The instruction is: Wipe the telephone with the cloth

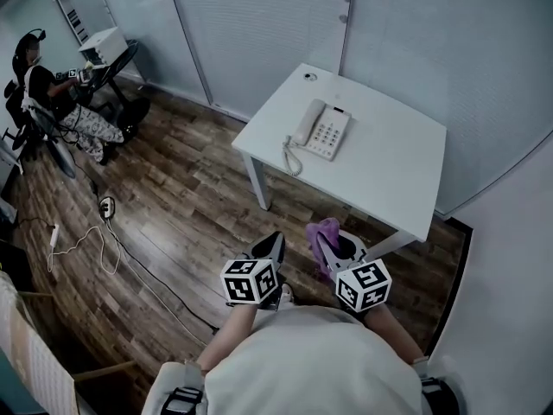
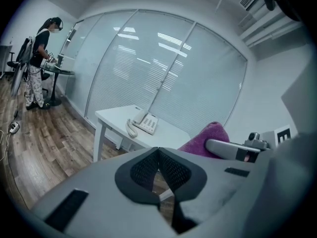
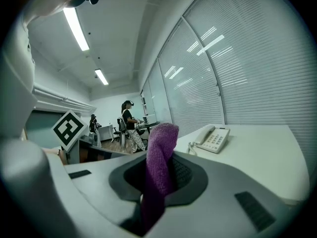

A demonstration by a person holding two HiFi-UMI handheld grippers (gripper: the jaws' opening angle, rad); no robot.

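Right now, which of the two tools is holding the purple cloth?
The right tool: the purple cloth is pinched between its jaws and sticks up out of them. The left tool is shut with nothing in it.

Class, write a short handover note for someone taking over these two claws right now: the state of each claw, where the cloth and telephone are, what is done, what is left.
Left claw: shut, nothing in it.
Right claw: shut on the cloth, which sticks up out of it.
The telephone sits on the table, handset on its cradle. Both claws are short of the table, over the floor.
Done: cloth is gripped.
Left: get to the table and wipe the telephone; the cloth has not touched it yet.
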